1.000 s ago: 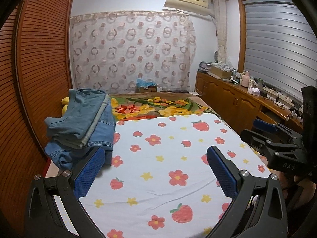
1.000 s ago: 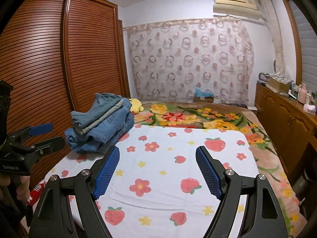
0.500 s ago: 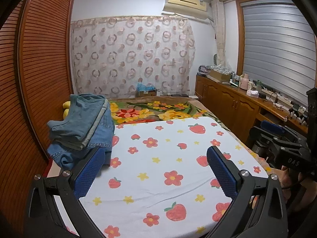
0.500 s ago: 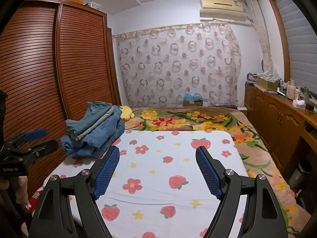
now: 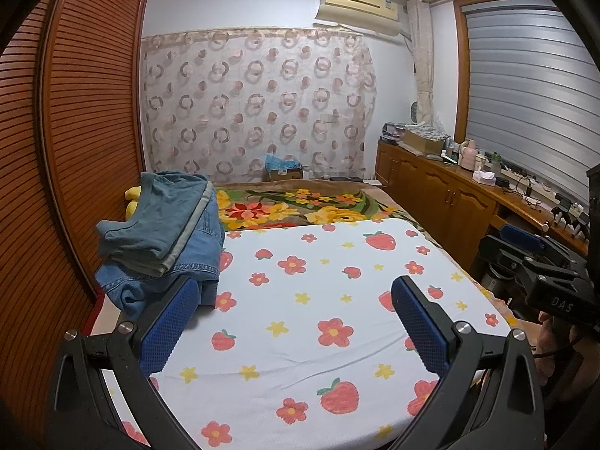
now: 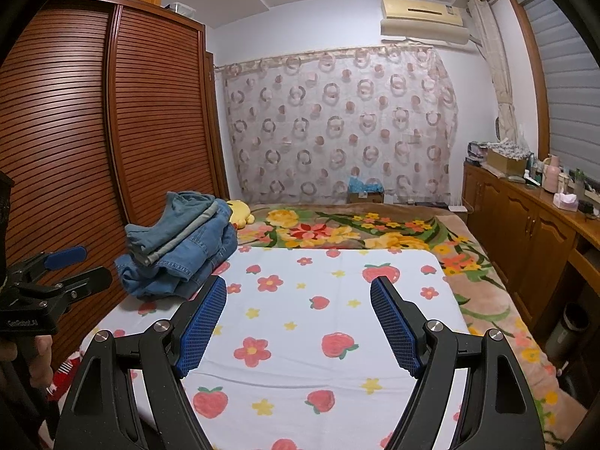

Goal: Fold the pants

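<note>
A pile of folded blue denim pants lies at the left edge of the white strawberry-print sheet; it also shows in the right wrist view. My left gripper is open and empty, held above the sheet's near part, its left finger just in front of the pile. My right gripper is open and empty over the sheet's middle. The right gripper shows at the right edge of the left wrist view; the left gripper shows at the left edge of the right wrist view.
A brown louvred wardrobe runs along the left of the bed. A floral blanket and a yellow plush toy lie beyond the sheet. A wooden cabinet with clutter stands at the right. A patterned curtain hangs at the back.
Both grippers have drawn back and tilted upward, so the bed sits lower in both views. The pants pile has not moved. Both stay open.
</note>
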The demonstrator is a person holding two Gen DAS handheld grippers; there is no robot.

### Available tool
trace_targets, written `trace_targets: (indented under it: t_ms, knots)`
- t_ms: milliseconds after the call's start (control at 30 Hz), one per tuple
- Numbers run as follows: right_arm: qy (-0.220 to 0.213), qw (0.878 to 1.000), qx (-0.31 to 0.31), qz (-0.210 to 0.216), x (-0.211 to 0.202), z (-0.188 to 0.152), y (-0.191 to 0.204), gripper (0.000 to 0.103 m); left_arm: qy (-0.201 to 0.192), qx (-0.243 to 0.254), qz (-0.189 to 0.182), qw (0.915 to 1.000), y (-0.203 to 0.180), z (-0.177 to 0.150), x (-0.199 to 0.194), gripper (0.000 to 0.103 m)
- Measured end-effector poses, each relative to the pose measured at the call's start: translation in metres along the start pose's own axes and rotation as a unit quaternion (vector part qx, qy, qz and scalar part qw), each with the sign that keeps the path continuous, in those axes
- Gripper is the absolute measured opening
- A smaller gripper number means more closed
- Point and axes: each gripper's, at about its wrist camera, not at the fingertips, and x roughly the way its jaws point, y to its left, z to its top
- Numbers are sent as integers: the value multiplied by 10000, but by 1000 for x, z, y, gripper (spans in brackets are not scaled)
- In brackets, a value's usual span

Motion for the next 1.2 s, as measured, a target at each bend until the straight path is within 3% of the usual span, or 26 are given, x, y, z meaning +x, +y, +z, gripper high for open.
trace_targets:
  t_ms: [1200]
  knots:
    - [8, 10000, -5, 6, -3, -4, -6, 81, -9, -5, -9, 10000, 0, -1, 0, 103]
